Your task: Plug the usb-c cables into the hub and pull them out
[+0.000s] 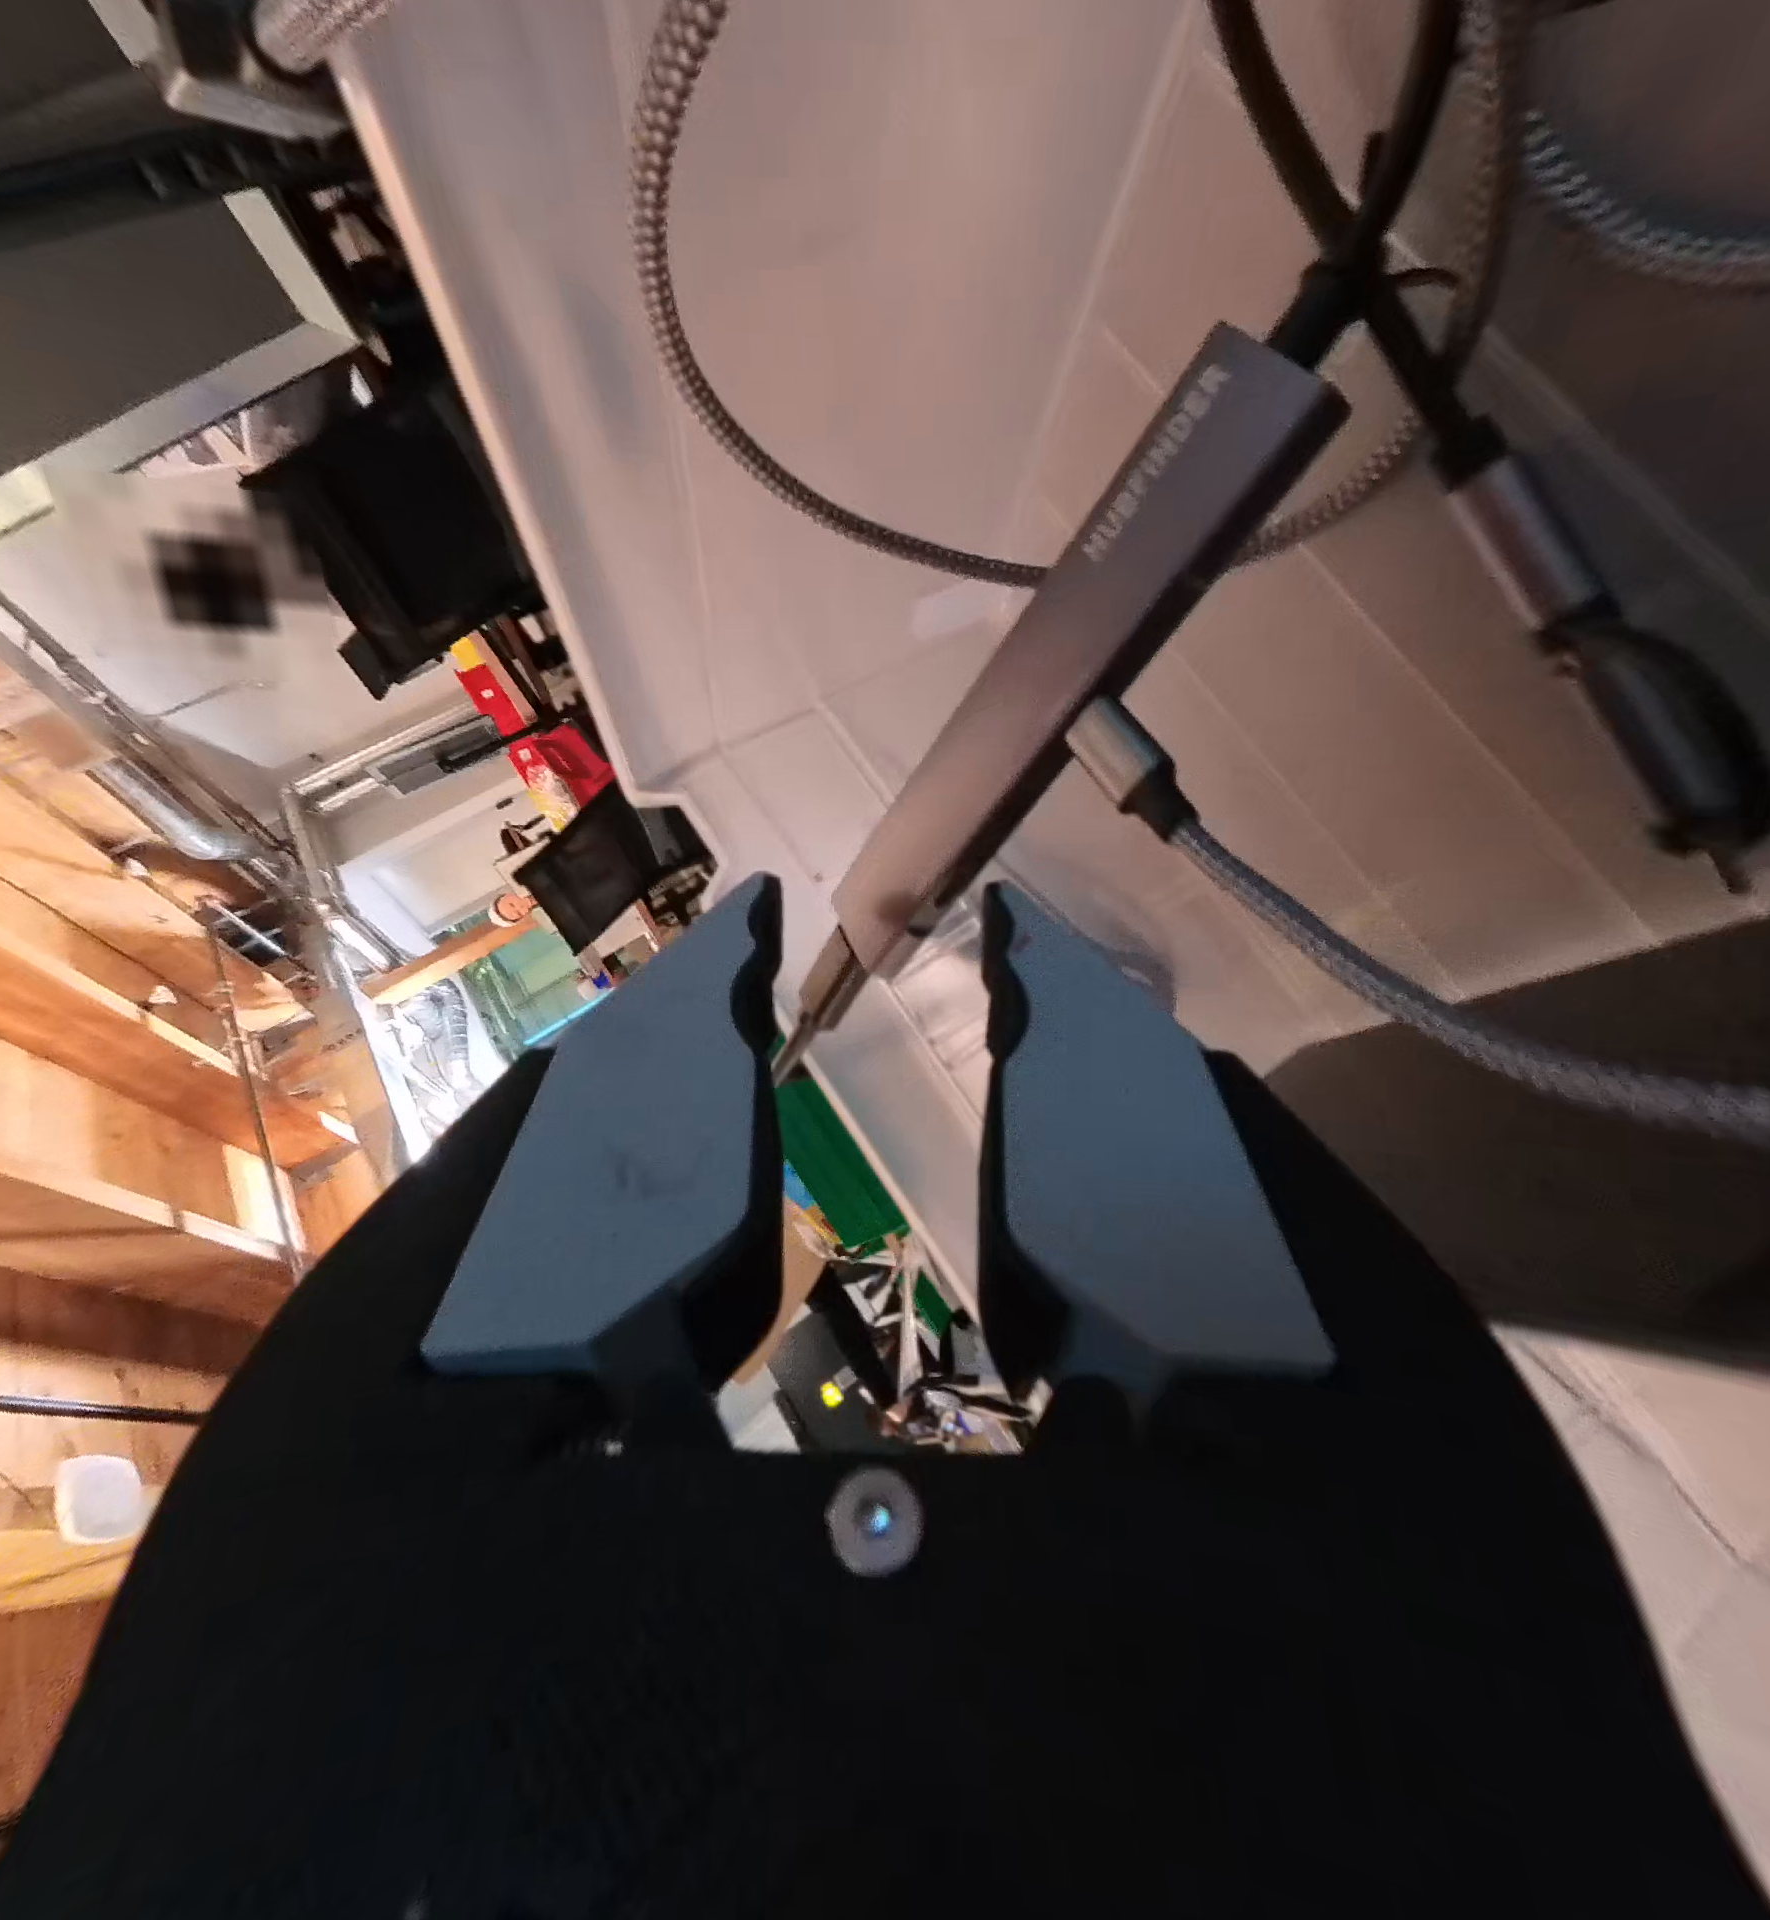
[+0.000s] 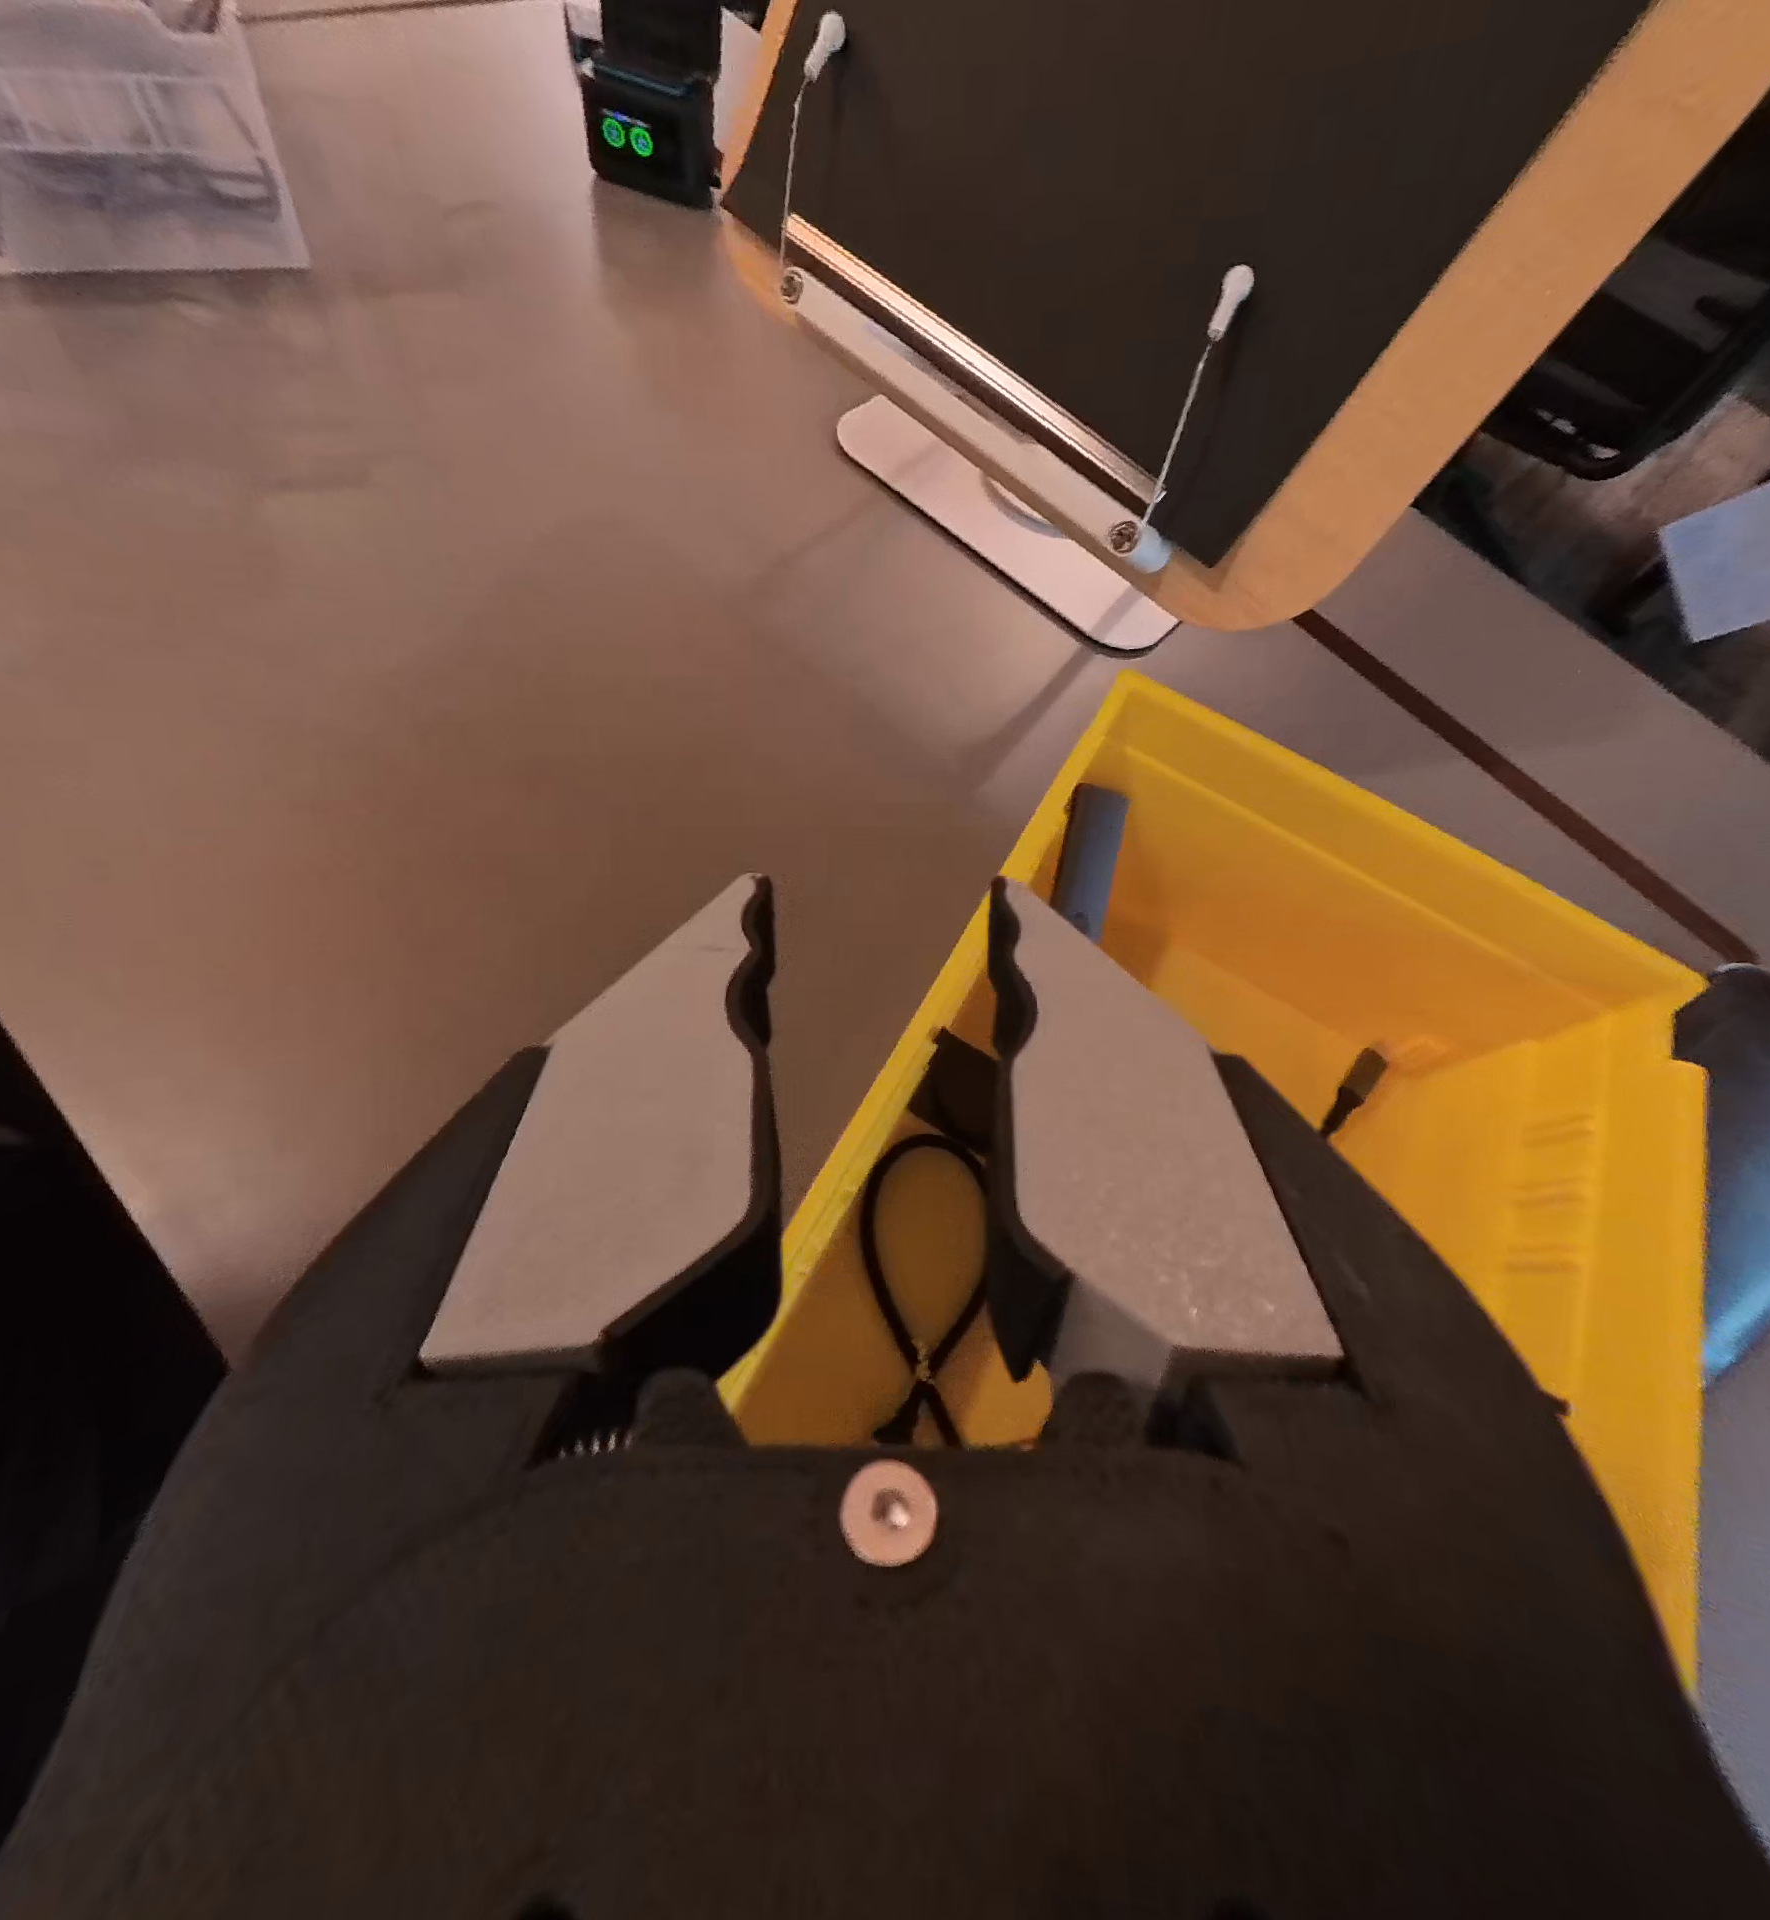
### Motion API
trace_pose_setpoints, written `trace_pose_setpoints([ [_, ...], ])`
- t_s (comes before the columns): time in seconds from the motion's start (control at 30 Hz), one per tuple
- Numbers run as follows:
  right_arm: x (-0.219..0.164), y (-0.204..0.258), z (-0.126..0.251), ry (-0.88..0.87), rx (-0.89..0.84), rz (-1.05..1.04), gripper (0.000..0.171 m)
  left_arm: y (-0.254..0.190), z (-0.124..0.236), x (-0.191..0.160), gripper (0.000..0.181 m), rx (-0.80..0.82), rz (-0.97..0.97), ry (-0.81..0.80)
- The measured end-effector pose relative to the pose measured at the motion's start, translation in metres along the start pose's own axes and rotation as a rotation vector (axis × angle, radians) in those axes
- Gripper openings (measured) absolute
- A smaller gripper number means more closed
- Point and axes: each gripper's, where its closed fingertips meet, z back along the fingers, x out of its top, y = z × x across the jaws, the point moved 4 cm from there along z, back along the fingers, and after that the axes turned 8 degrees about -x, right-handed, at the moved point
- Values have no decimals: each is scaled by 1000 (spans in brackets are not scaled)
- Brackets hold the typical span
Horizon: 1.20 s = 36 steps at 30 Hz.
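Hub carries 1 cable as both tongs stand empty

Hub [image 1: 1120, 644], a slim grey bar, lies slantwise on the pale worktop [image 1: 860, 312] in the left wrist view, its near end just ahead of the left tongs [image 1: 881, 925]. Those tongs are released, fingers parted and grasping nothing, and whether a fingertip touches the hub cannot be told. 1 braided usb-c cable [image 1: 1380, 966] is seated in a side port by its metal plug [image 1: 1130, 764]. At the near end a thin metal tongue [image 1: 824, 987] projects; whether it is another plug cannot be told. A second braided cable [image 1: 735, 395] loops across the worktop behind the hub, and other dark leads trail off at upper right.

Right wrist view: the right tongs [image 2: 881, 925] hover over the edge of a yellow bin [image 2: 1328, 914], likewise parted and empty. Inside the bin lie a grey stick-shaped device [image 2: 1089, 852], a coiled black cable [image 2: 922, 1247] and a small loose plug [image 2: 1364, 1081]. A dark board with a tan rim [image 2: 1172, 260] stands behind on a metal foot.

Judged from this, at least 1 plugging is done; unplugging and any further cables remain.
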Motion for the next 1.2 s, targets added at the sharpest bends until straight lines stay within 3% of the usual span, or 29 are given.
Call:
trace_pose_setpoints([
  [0.13,0,1,1,-3,27,-24,38,-1,-12,9,42,-81,11,-12],
  [0.17,0,0,1,-4,19,-22,38,0,-13,10,27,-98,-9,-10],
  [0.33,0,-13,11,-13,-48,-18,37,23,5,5,10,75,-32,-5],
  [0.47,1,-18,16,-27,-76,-41,35,68,52,-1,8,214,175,-95],
  [0.63,26,25,14,-119,52,-15,36,129,144,14,7,485,334,-271],
  [0.77,54,83,1,-158,229,80,44,143,243,75,7,794,56,-442],
  [0.93,113,136,-4,-281,371,168,51,93,337,185,7,1023,-478,-573],
  [1.1,155,165,-6,-417,600,59,51,23,360,267,7,1141,-852,-673],
  [1.2,139,187,-40,-278,784,-46,48,0,356,292,7,1194,-915,-731],
])
